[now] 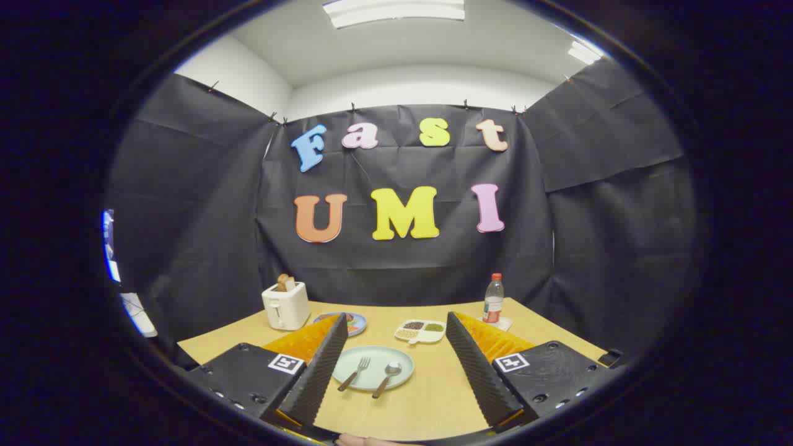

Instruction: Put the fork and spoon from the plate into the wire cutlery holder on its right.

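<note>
Starting from scratch, by the look of it: the fork (355, 373) and the spoon (387, 378) both lie on the pale green plate (372, 367), so neither piece has been lifted yet and the whole job is ahead. The claw (396, 371) hangs above the near part of the counter (427, 396) with its fingers spread wide apart, gripping nothing, and the plate sits between them, closer to the left finger.

Fork first: it rests on the left half of the plate, its long axis slanted, tines pointing far and slightly right, handle running back toward the near left rim. The spoon lies just beside it on the right, roughly parallel, bowl at the far end, handle reaching the near edge of the plate. The two are close but apart.

Farther back stand a toaster (285, 305) at the left with something poking out of its slot, a small blue plate (354, 323) of food, a divided snack dish (420, 330), and a bottle (493, 300) at the far right. The right finger blocks much of the counter to the plate's right, so I cannot make out the wire cutlery holder. Both pickups and both drops remain.
</note>
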A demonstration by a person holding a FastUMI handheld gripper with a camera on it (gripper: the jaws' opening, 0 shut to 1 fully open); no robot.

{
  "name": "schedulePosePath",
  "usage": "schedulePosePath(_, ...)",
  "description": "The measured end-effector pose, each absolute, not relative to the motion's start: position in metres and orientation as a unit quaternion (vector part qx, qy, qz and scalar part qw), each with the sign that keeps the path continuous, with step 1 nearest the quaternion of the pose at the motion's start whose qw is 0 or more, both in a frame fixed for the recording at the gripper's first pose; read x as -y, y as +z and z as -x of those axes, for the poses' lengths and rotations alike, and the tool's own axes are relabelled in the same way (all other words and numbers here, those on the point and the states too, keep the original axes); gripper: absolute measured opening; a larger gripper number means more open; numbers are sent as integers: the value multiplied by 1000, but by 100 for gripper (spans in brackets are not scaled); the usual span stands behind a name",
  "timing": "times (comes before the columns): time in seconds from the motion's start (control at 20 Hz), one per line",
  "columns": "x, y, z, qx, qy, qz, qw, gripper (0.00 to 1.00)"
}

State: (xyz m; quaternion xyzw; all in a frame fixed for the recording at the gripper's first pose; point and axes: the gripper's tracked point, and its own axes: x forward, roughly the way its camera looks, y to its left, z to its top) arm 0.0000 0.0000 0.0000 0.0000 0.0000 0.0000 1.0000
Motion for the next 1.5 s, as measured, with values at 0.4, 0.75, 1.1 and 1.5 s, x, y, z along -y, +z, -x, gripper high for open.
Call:
schedulePosePath(0.4, 2, -1, -4, -12, -13, 2, 1000, 96)
schedulePosePath(0.75, 1, -3, -5, -18, -18, 6, 1000, 96)
schedulePosePath(1.1, 0, -26, -22, -62, -24, 11, 998, 96)
schedulePosePath(1.5, -15, -73, -59, -151, -14, 32, 988, 96)
